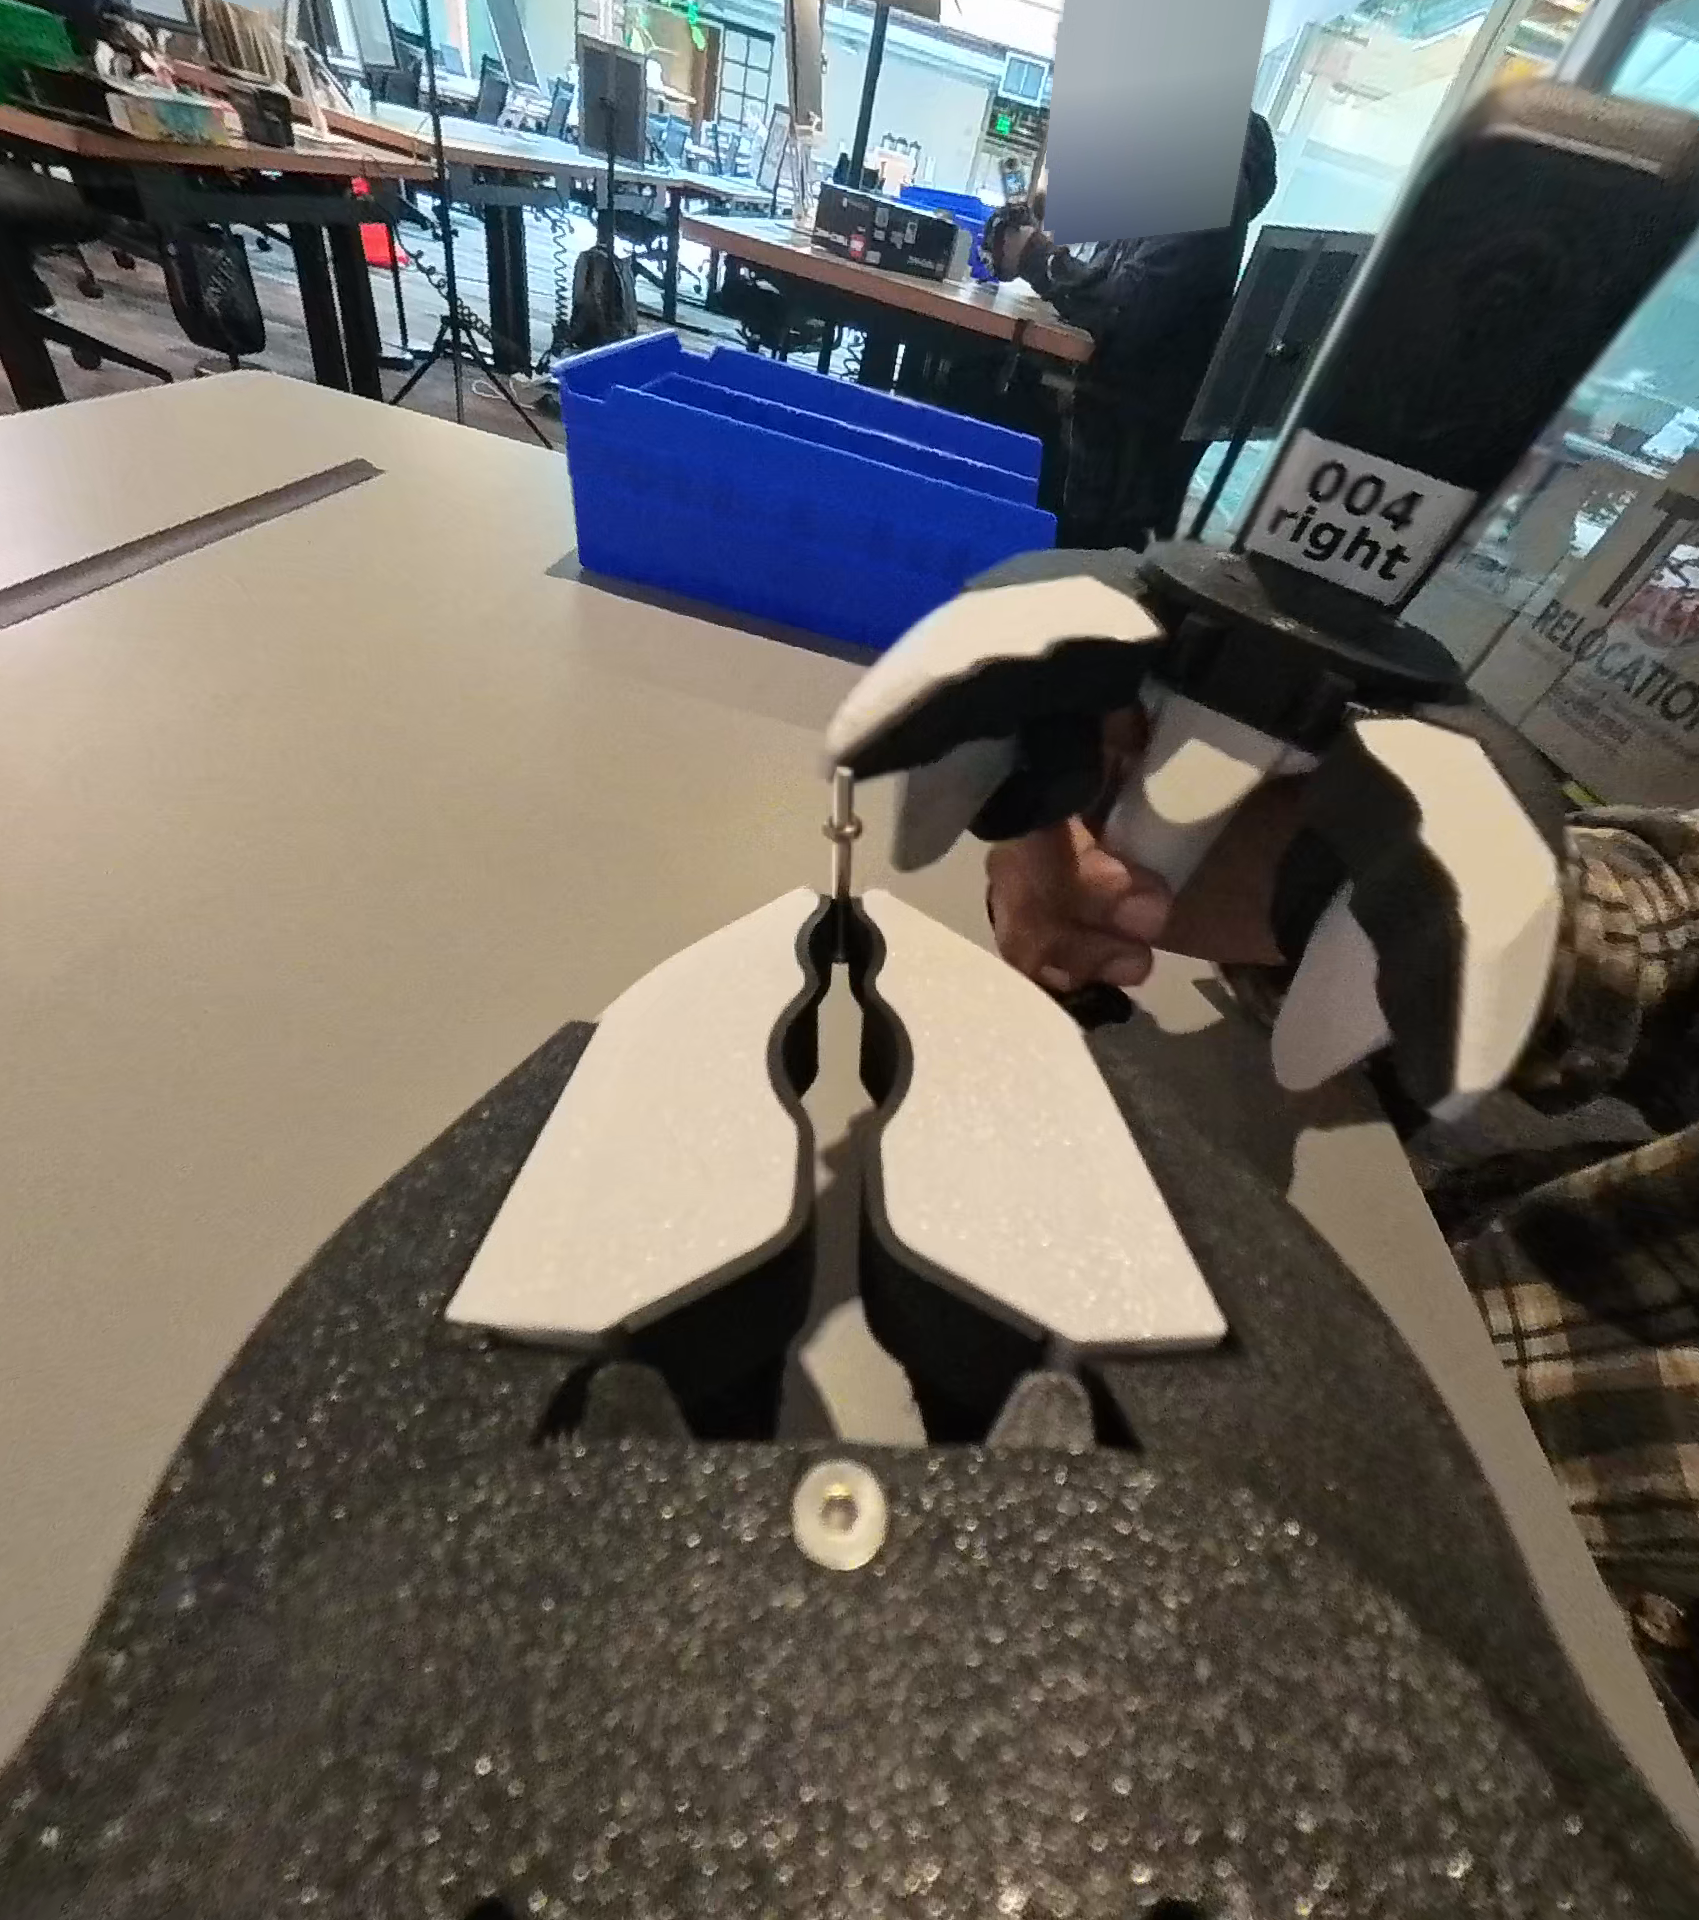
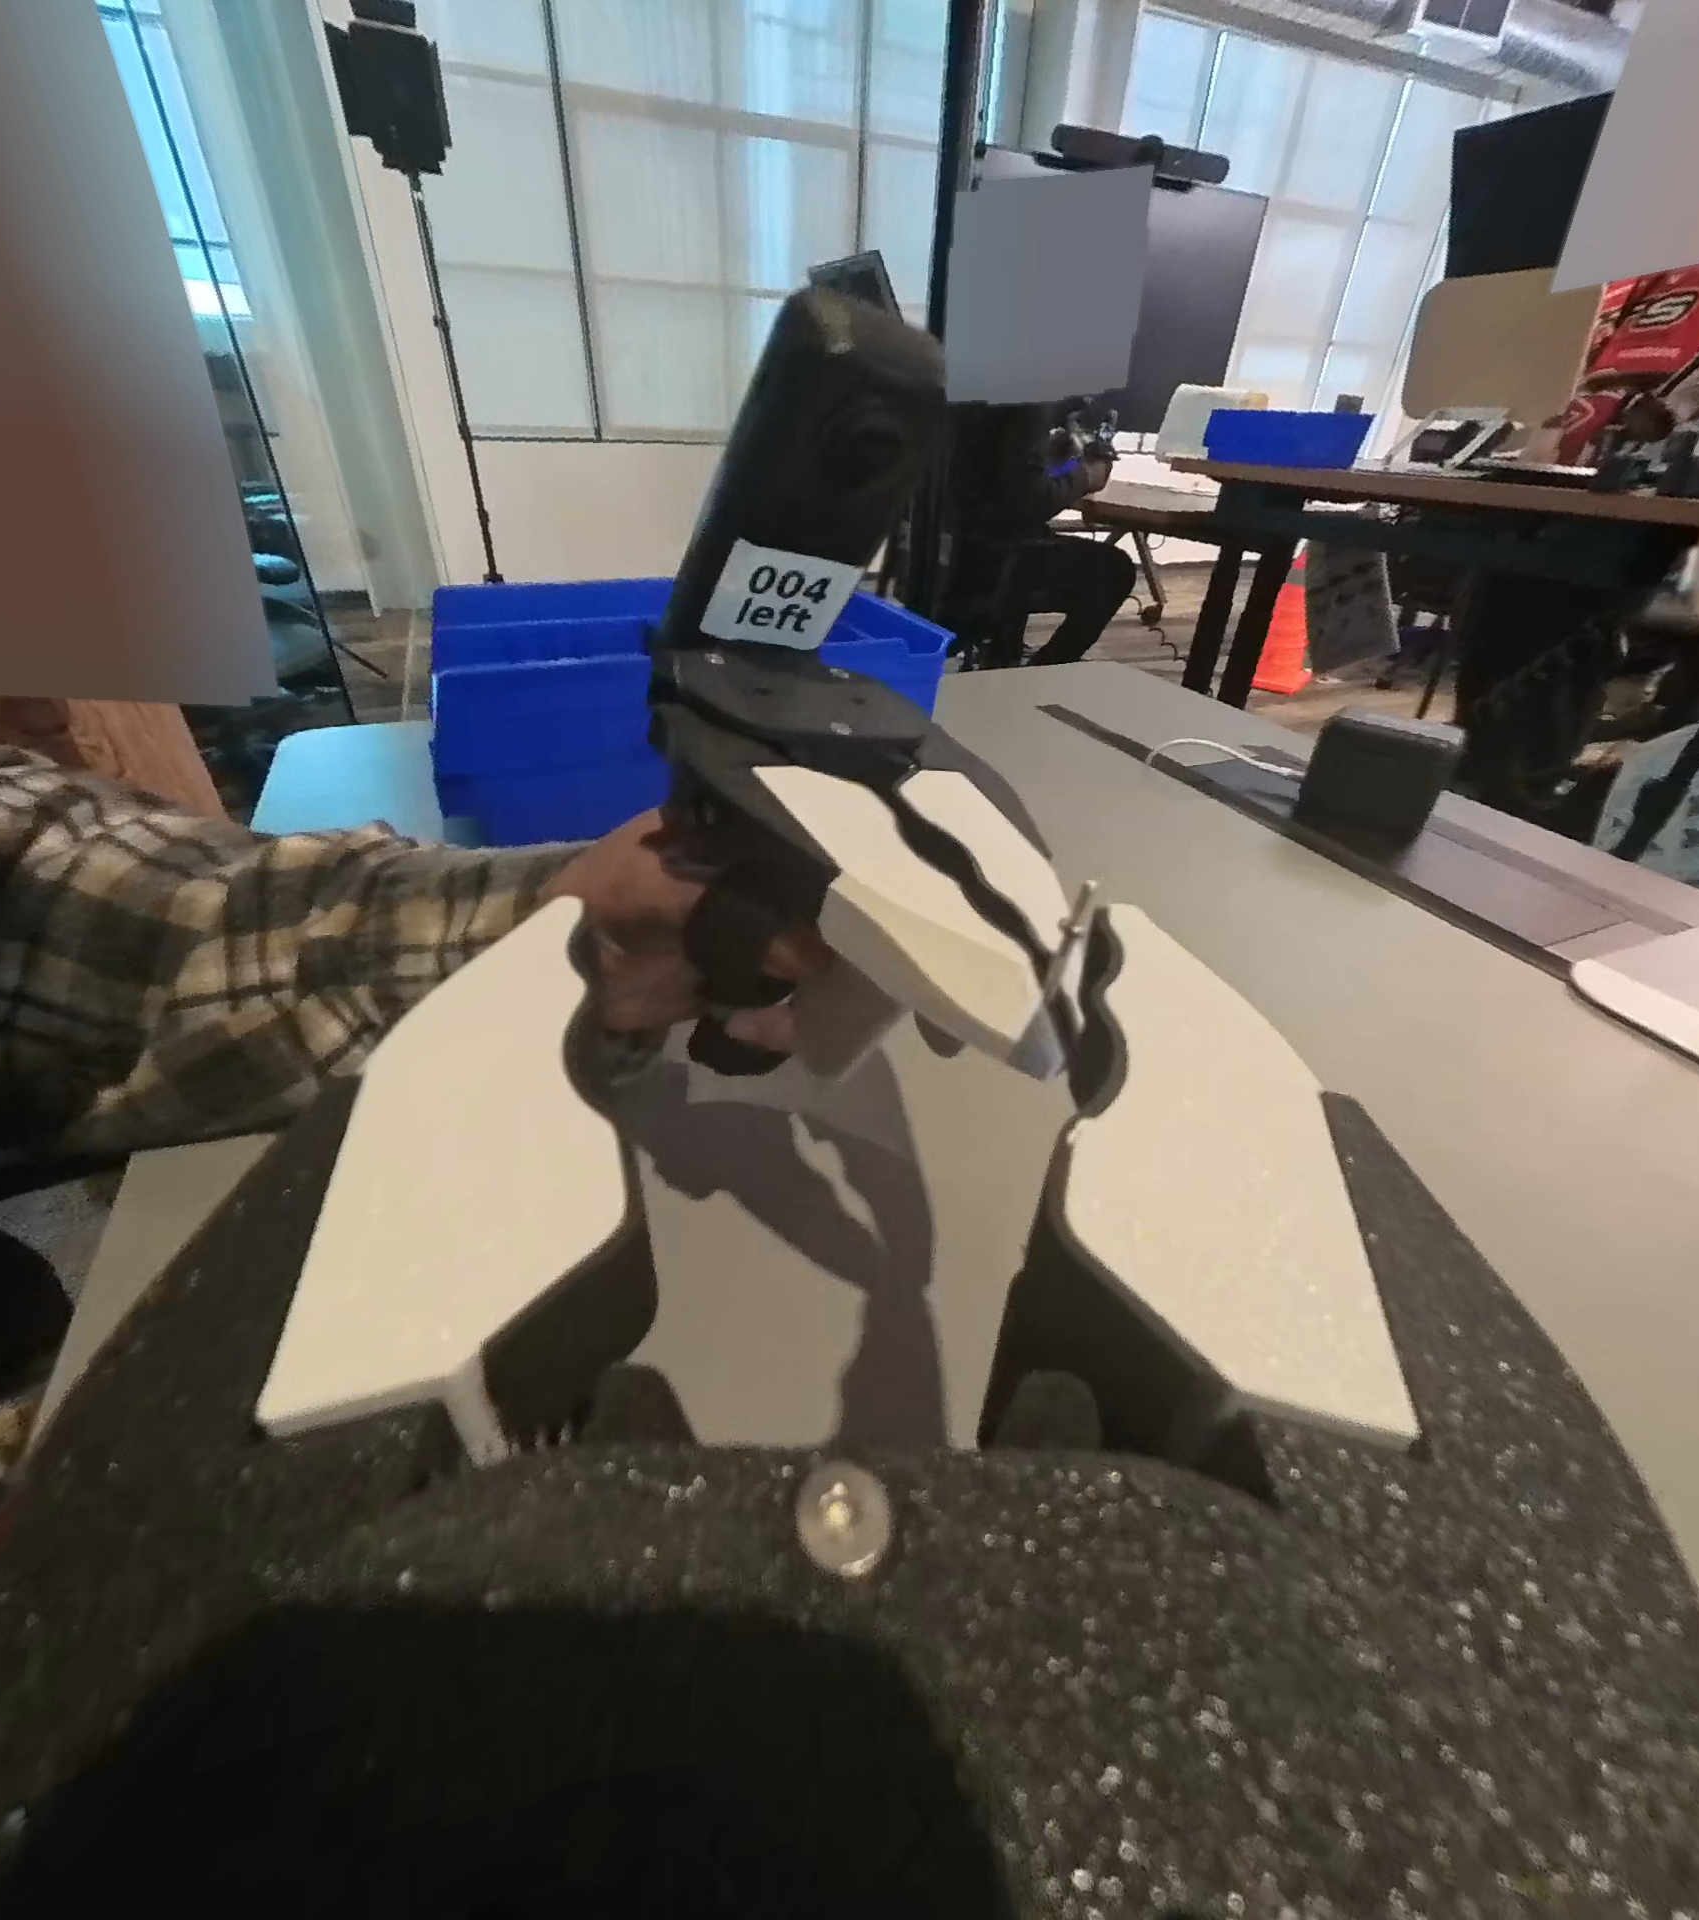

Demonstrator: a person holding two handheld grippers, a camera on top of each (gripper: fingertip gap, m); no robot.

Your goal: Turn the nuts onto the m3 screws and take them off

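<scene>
Above the table's [image 1: 201,831] right edge, left gripper [image 1: 840,904] clamps the upright screw [image 1: 839,831], nut [image 1: 841,828] mid-shaft; right gripper [image 2: 834,997] spread apart.

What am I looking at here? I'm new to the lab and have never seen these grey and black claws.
They are two hand-held grippers, each worked by one person's hand, with a camera looking along its two fingers. The left wrist view shows the left gripper shut on a thin screw standing upright, with a small nut on its shaft. The right gripper reaches in from the right, one finger touching the screw's top. The right wrist view is the opposite camera: its own fingers stand wide apart around the left gripper. On the grey table sit stacked blue bins.
</scene>
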